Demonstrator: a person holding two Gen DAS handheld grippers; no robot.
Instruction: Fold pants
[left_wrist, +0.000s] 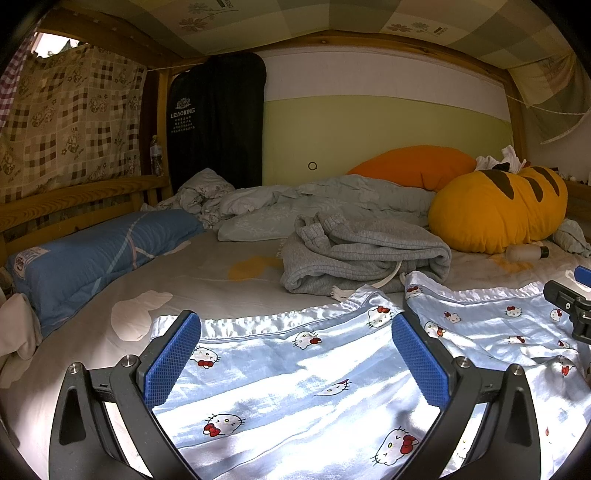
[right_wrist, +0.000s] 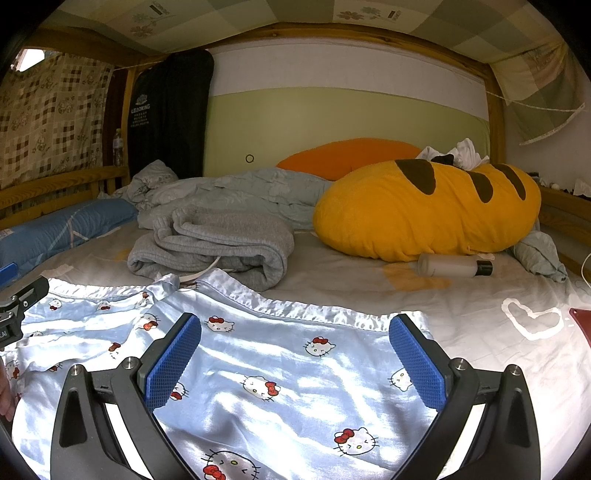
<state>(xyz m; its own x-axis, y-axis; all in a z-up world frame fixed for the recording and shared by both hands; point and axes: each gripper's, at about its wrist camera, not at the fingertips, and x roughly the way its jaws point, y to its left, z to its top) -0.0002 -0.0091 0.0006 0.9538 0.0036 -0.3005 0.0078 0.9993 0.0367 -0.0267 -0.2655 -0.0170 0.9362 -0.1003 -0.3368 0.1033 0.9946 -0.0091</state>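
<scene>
Hovering wide open, left tool over one leg of the Hello Kitty satin pants lying flat on the bed, right tool likewise over the other; hems facing away.

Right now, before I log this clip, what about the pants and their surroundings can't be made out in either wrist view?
- Pants: waistband end cut off by the bottom edge in both views.
- Left gripper and right gripper: both open, but contact with the fabric can't be judged.
- Grey sweatpants: bundled, so their shape is hidden.
- Bottle: label too small to read.
- Red object: cut off by the right edge.
</scene>
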